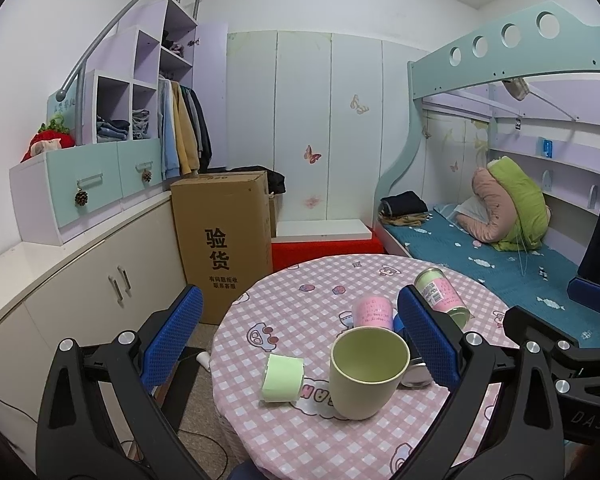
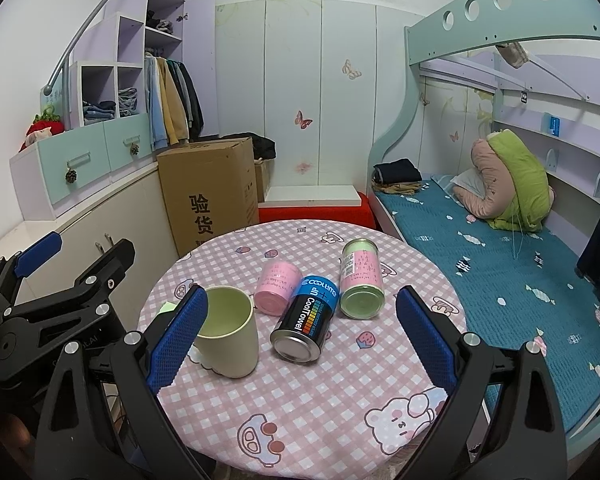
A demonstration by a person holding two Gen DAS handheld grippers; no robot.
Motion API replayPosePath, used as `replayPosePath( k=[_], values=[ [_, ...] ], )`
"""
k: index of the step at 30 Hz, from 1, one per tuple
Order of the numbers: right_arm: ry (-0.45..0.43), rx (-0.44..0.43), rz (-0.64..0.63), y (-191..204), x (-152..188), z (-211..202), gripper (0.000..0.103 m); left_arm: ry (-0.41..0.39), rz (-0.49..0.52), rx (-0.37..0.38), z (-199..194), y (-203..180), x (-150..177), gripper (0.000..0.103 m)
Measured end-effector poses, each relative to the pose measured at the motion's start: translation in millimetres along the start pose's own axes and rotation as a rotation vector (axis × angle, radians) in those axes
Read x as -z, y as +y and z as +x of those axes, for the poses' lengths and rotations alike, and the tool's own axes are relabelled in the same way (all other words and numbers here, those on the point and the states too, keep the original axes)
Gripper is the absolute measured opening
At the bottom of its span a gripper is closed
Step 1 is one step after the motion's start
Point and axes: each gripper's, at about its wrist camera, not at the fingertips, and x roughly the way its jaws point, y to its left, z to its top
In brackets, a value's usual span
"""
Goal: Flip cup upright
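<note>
A pale green cup (image 1: 366,372) stands upright, mouth up, on the round table with the pink checked cloth (image 1: 300,308). In the right wrist view the cup (image 2: 228,332) is at the table's left. My left gripper (image 1: 300,340) is open and empty, its blue pads wide apart, with the cup between and slightly beyond them. My right gripper (image 2: 300,340) is open and empty, its left pad (image 2: 178,340) just in front of the cup, not touching it as far as I can tell.
Three cans lie on their sides behind the cup: a pink one (image 2: 276,288), a black and blue one (image 2: 304,324) and a green and pink one (image 2: 360,280). A green paper roll (image 1: 282,378) lies left of the cup. A cardboard box (image 1: 224,236) and a bed (image 1: 500,264) flank the table.
</note>
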Motion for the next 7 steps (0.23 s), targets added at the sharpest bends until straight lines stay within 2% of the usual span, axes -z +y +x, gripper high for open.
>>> replayPosePath(
  k=[3, 7],
  values=[
    [0.000, 0.000, 0.001, -0.6, -0.5, -1.7, 0.092, 0.037, -0.010, 0.012, 1.6, 1.3, -1.5, 0.098],
    [-0.002, 0.001, -0.001, -0.2, -1.7, -2.1, 0.092, 0.019, 0.009, -0.016, -0.2, -1.6, -3.5, 0.098]
  ],
)
